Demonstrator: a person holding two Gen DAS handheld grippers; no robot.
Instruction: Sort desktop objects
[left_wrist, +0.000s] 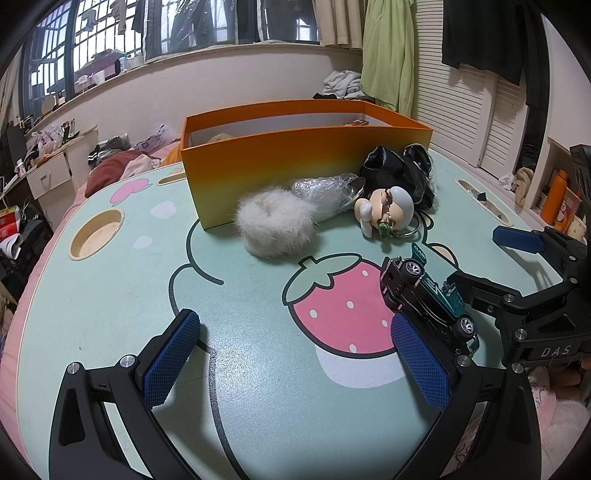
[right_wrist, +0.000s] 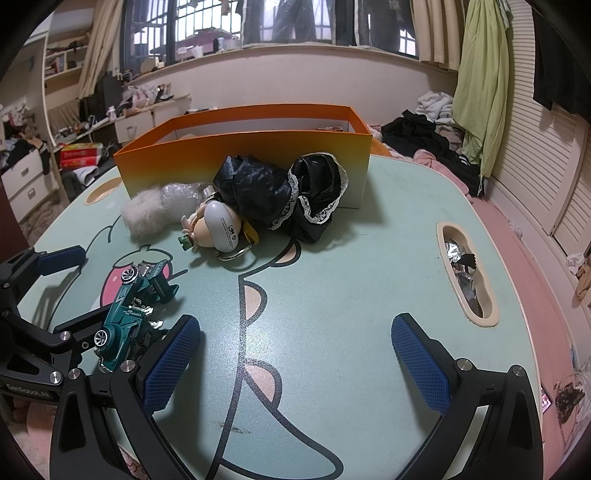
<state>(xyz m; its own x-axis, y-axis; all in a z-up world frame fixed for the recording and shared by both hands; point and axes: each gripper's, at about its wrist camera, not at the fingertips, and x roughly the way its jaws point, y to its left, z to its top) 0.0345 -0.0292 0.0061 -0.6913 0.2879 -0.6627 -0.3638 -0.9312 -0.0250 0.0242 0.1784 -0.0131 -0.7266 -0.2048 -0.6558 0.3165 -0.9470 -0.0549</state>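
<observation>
An orange box (left_wrist: 295, 162) stands at the back of the mint table (left_wrist: 147, 295); it also shows in the right wrist view (right_wrist: 236, 158). In front of it lie a white fluffy scrunchie (left_wrist: 275, 225), clear crinkled plastic (left_wrist: 325, 192), a small figurine with a key ring (left_wrist: 388, 210) and black lace-trimmed cloth (right_wrist: 288, 192). A teal toy car (left_wrist: 428, 302) lies on its side just beyond my left gripper's right finger (left_wrist: 421, 365); it also shows in the right wrist view (right_wrist: 129, 306). My left gripper (left_wrist: 295, 354) is open and empty. My right gripper (right_wrist: 295, 358) is open and empty over bare table.
The table has a round cup hole (left_wrist: 96, 234) at the left and an oblong slot (right_wrist: 467, 273) with foil scraps at the right. A bed with clothes lies behind the table. Shuttered closet doors (right_wrist: 535, 177) stand at the right.
</observation>
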